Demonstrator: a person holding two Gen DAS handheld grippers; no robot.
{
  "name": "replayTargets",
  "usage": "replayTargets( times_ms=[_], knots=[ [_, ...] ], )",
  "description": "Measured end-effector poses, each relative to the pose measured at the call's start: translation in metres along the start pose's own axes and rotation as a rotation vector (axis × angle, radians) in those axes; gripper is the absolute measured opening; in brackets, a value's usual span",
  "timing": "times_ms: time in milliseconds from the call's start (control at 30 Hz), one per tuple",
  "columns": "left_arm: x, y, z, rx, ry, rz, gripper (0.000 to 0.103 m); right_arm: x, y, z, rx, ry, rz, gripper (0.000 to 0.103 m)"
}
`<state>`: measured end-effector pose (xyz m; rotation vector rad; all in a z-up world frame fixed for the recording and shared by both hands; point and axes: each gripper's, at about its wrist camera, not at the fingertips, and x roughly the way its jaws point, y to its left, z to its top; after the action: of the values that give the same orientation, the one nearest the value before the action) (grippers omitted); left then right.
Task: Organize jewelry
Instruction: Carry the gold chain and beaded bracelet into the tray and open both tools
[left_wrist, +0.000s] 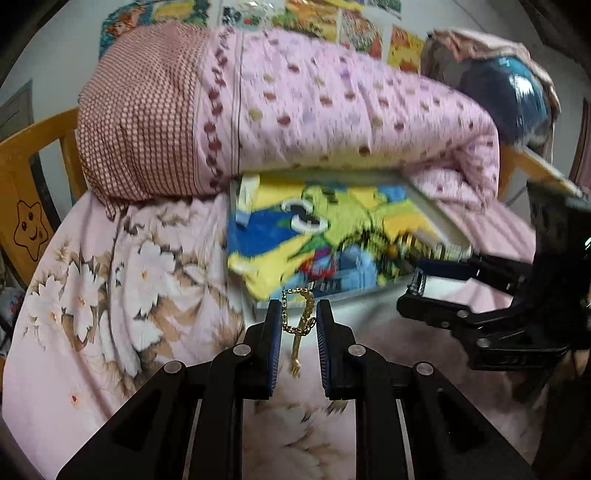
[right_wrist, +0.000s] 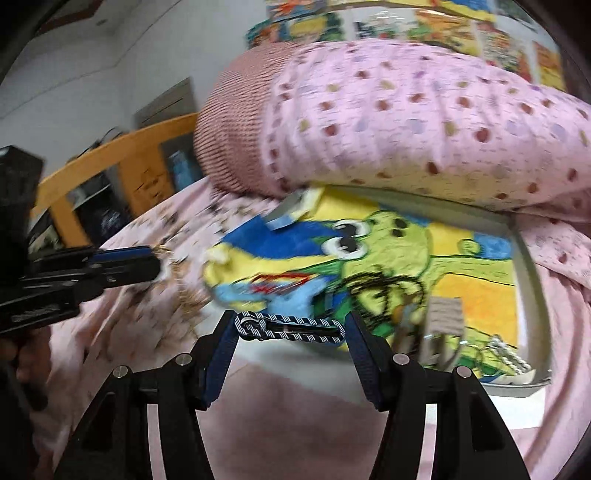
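Left wrist view: a rolled pink dotted quilt (left_wrist: 332, 110) lies across a bed spread with a pale floral sheet (left_wrist: 110, 280), pinning the far edge of a flat cartoon-printed board with a white rim (left_wrist: 317, 236), apparently the sorting surface; more jewellery (right_wrist: 506, 354), blurred, rests on its near right corner; the right gripper (right_wrist: 291, 326) holds a navy-and-white braided cord bracelet (right_wrist: 288, 328) stretched end to end between half-spread fingers, likely to keep it straight; the left gripper (left_wrist: 298, 314) pinches a dangling gold chain (left_wrist: 299, 321) between nearly closed pads, clear of the sheet, likely to keep it from tangling.
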<state>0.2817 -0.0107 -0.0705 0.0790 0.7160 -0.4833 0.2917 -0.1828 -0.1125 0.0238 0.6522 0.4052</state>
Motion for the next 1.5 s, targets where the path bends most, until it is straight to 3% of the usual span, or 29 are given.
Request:
replayTargets(
  times_ms=[267, 733, 1133, 1500],
  knots=[
    [0.009, -0.002, 0.028, -0.141, -0.082, 0.006, 0.015, 0.003, -0.025, 0.001, 0.082, -0.020, -0.105, 0.057],
    [0.029, 0.015, 0.054, -0.249, -0.163, 0.019, 0.015, 0.011, -0.022, -0.001, 0.016, -0.025, -0.188, 0.057],
    [0.071, 0.009, 0.025, -0.246, 0.037, 0.018, 0.015, 0.023, 0.001, -0.009, -0.197, 0.015, -0.328, 0.057],
    [0.083, 0.010, 0.015, -0.256, 0.116, 0.025, 0.015, 0.024, -0.001, -0.011, -0.205, 0.015, -0.332, 0.059]
  ],
)
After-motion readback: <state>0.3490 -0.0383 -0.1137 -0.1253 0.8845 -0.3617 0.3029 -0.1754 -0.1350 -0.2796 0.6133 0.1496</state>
